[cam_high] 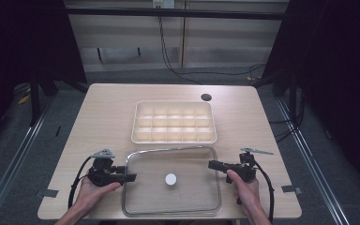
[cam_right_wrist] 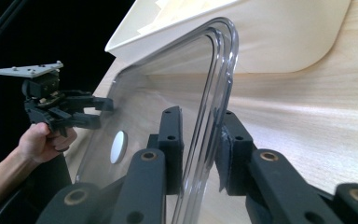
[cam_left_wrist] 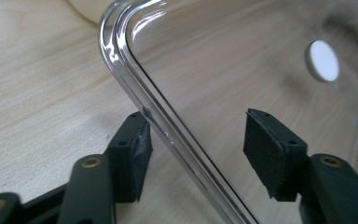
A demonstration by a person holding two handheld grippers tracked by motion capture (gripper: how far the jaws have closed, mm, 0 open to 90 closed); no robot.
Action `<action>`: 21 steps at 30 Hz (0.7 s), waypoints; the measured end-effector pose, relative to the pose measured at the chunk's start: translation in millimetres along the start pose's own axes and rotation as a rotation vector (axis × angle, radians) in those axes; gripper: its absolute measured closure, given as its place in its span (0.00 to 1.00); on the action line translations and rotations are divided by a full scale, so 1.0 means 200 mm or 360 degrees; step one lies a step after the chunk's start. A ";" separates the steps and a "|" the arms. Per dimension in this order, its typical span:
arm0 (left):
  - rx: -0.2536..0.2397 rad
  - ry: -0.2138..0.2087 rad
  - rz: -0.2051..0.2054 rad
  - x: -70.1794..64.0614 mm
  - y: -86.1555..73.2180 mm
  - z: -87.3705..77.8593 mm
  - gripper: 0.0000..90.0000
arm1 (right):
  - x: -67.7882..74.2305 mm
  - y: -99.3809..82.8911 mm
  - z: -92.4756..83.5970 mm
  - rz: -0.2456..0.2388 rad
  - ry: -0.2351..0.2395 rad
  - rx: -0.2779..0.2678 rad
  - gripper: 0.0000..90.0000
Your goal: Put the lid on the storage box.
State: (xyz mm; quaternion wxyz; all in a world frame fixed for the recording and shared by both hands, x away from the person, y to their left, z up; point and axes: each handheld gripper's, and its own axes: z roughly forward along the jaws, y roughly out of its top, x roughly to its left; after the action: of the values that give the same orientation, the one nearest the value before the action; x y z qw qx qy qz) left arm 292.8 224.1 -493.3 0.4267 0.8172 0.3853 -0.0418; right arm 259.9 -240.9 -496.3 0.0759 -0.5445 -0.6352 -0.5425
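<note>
High view: clear lid (cam_high: 143, 187) flat on bench (cam_high: 108, 108), near compartment tray (cam_high: 174, 137). Left gripper (cam_left_wrist: 196, 149) apart astride lid's rim; right gripper (cam_right_wrist: 200, 154) nearly clamped on opposite rim. Probably light, stiff, slippery: best held by rims.

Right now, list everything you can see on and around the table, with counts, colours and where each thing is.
Table: one, light wood, centre.
Divided tray: one, cream, far middle of the table, compartments look empty.
Clear lid: one, transparent, near middle, flat on the table.
White disc: one, at the lid's centre.
Dark round spot: one, black, on the table's far right.
Tape marks: two, grey, near corners.
Cables: black, on the floor behind.
Left gripper: black, open, straddling the lid's left rim.
Right gripper: black, open, astride the right rim.
Hands: two, holding the grippers.
</note>
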 end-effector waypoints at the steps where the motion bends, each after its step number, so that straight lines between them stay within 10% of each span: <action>1: -0.0013 -0.0008 -0.0005 0.00 0.00 -0.01 0.51 | 0.00 0.00 0.00 0.0002 -0.0010 -0.0001 0.82; 21: -0.0114 -0.0048 0.0022 -0.03 0.04 -0.08 0.62 | 0.04 0.01 0.00 -0.0056 -0.0058 -0.0014 0.79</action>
State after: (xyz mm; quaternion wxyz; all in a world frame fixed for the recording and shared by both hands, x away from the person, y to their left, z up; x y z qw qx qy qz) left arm 290.1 229.8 -475.8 0.4616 0.8033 0.3746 -0.0373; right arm 258.2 -237.2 -488.7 0.0524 -0.5434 -0.6436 -0.5364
